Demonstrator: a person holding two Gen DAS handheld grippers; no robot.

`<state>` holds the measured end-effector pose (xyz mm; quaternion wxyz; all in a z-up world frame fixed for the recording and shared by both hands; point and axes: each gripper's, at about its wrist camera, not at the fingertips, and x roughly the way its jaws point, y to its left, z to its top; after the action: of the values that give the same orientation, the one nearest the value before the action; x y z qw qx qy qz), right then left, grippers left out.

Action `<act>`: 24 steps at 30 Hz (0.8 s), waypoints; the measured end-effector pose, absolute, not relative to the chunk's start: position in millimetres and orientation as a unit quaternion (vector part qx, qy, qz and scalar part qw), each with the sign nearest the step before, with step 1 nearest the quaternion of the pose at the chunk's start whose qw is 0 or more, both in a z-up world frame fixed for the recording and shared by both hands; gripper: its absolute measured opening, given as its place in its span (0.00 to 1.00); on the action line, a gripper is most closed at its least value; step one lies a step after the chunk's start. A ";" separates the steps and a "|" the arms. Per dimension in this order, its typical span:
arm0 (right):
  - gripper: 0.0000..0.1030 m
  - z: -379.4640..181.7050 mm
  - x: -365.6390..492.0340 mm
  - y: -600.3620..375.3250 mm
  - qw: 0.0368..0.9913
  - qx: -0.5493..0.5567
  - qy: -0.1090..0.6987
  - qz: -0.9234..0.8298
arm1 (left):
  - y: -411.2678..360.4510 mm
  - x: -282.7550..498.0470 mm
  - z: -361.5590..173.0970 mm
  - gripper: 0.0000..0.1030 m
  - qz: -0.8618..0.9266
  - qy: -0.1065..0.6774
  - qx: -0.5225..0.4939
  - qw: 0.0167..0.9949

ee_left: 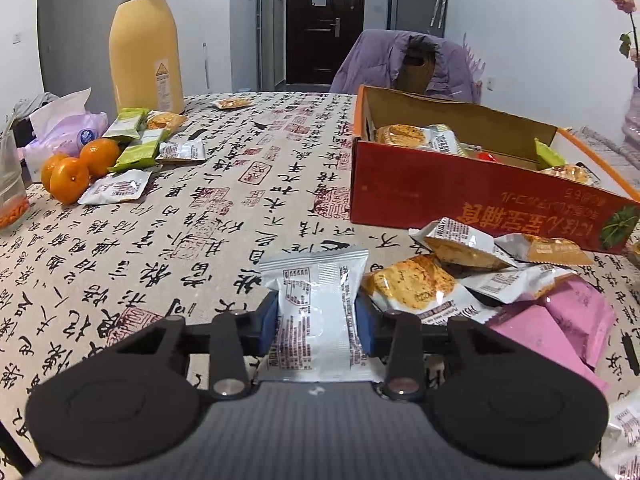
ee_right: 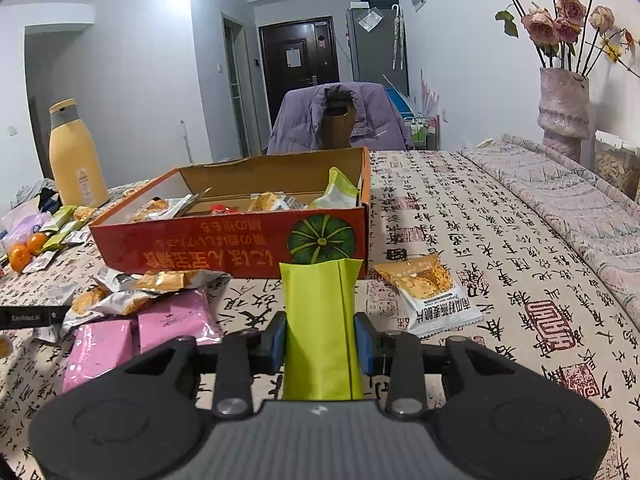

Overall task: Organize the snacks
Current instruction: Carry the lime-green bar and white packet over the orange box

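My left gripper [ee_left: 318, 322] is shut on a white snack packet [ee_left: 316, 304], printed side up, its blue pads pressing both edges just above the tablecloth. My right gripper [ee_right: 320, 340] is shut on a lime-green packet [ee_right: 320, 328] held in front of the red cardboard box [ee_right: 240, 248]. The same box [ee_left: 460, 200] stands to the right ahead of the left gripper and holds several wrapped snacks. A pile of orange-and-white cracker packets [ee_left: 440, 280] and pink packets [ee_left: 568, 320] lies on the table close to the white packet's right side.
A tall yellow bottle [ee_left: 146, 44] stands at the far left with green packets [ee_left: 136, 144], oranges [ee_left: 80, 168] and a tissue pack [ee_left: 68, 128] near it. One cracker packet [ee_right: 432, 292] lies right of the green packet. A vase of flowers [ee_right: 564, 108] and a chair with a purple jacket [ee_right: 340, 120] stand behind.
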<state>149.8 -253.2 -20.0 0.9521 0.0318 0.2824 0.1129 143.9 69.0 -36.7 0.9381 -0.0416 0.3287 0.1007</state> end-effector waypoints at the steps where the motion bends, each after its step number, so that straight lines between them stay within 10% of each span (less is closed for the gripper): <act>1: 0.33 -19.4 148.8 -253.0 0.952 0.031 0.282 0.114 | 68.9 142.7 -36.3 0.39 0.102 0.327 -0.042 0.938; 24: 0.33 31.1 175.3 -225.4 0.968 0.027 0.203 0.144 | 46.2 161.8 47.2 0.39 0.059 0.217 -0.029 0.974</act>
<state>175.3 -225.4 31.1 0.9681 0.0266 0.2032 0.1439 161.8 46.2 47.2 0.9739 -0.0295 0.2172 0.0588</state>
